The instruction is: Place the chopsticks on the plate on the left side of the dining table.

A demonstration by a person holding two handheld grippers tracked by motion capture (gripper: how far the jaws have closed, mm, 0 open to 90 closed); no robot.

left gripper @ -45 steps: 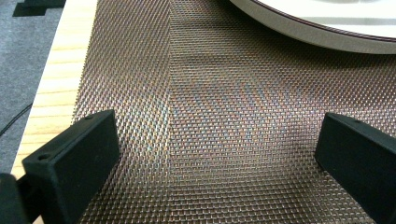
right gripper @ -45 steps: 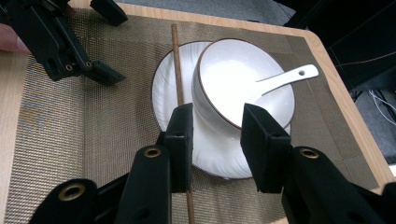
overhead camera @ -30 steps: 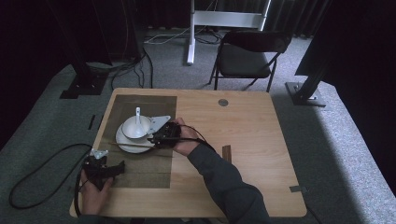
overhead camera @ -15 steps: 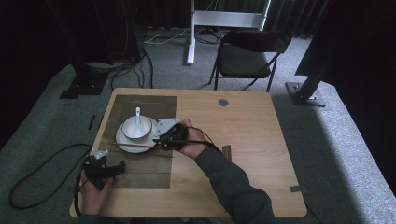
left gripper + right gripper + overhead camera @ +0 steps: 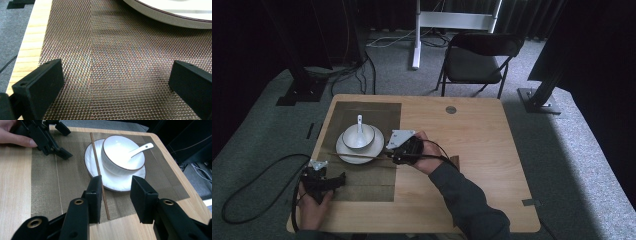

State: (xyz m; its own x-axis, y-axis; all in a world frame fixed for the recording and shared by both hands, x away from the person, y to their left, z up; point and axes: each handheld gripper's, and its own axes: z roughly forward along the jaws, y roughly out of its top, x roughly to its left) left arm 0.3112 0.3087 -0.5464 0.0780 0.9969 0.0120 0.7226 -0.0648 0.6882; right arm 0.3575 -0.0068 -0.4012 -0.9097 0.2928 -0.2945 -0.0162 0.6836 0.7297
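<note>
Chopstick [image 5: 99, 173] lies flat across the plate [image 5: 117, 183] rim, pointing at right gripper [image 5: 115, 191]

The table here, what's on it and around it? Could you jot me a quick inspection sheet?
Surface: wooden table with a woven brown mat at its left.
Job's things: white bowl holding a spoon, on a white plate; one chopstick lies across the plate's edge.
Clutter: small round disc near the far edge.
Grippers: left gripper open over the mat; right gripper open, chopstick beside one jaw.
Cables: black cable loops on the floor.
Surroundings: folding chair, grey carpet, dark curtains.
</note>
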